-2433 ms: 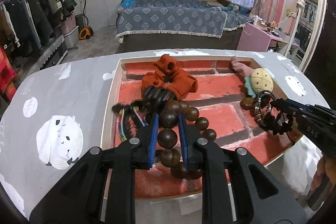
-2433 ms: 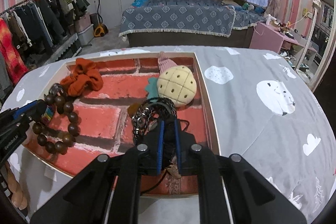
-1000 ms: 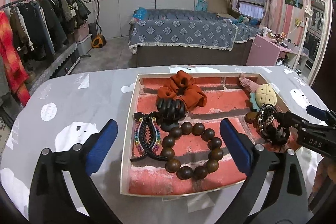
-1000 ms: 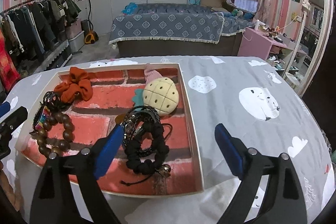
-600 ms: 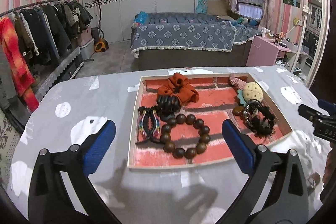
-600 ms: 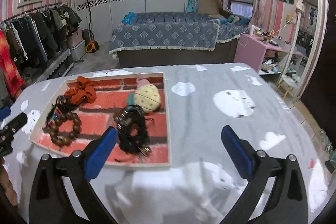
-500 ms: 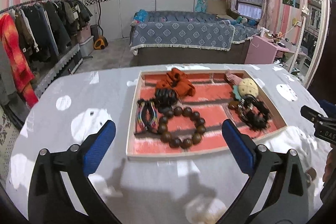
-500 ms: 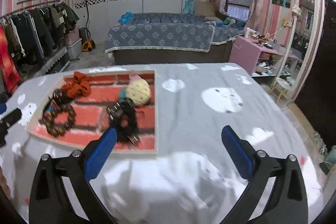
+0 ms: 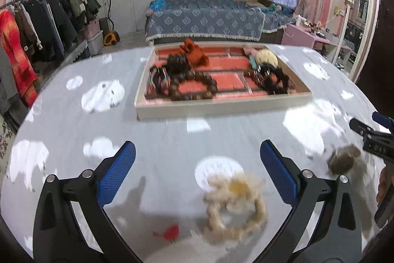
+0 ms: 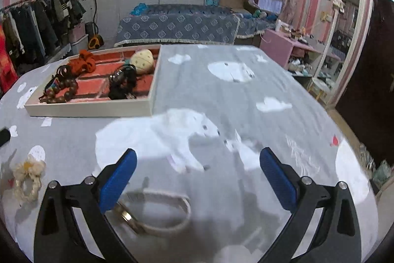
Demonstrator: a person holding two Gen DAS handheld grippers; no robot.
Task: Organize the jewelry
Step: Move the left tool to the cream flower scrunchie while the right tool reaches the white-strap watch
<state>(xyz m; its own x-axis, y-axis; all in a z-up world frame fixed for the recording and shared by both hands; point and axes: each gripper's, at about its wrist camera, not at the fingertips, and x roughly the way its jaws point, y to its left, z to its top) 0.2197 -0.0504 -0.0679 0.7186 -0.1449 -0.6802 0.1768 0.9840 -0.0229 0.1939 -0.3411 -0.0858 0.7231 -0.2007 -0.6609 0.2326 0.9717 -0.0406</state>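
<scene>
Both grippers are wide open with nothing in them. The left gripper (image 9: 197,170) hangs over a cream flower scrunchie (image 9: 236,206) lying loose on the grey tablecloth (image 9: 73,130), and the right gripper (image 10: 198,176) sits over a pale strap bracelet (image 10: 157,213) near its left finger. The tray (image 10: 88,109) further back holds a wooden bead bracelet (image 9: 192,88), an orange scrunchie (image 9: 194,54) and a tangle of black pieces (image 9: 270,78).

A tray (image 9: 221,106) is set on the table (image 9: 73,120) in the upper centre of the left wrist frame, with bracelets (image 9: 192,88) laid inside. A scrunchie (image 9: 235,208) is placed at the lower centre, before the tray.
</scene>
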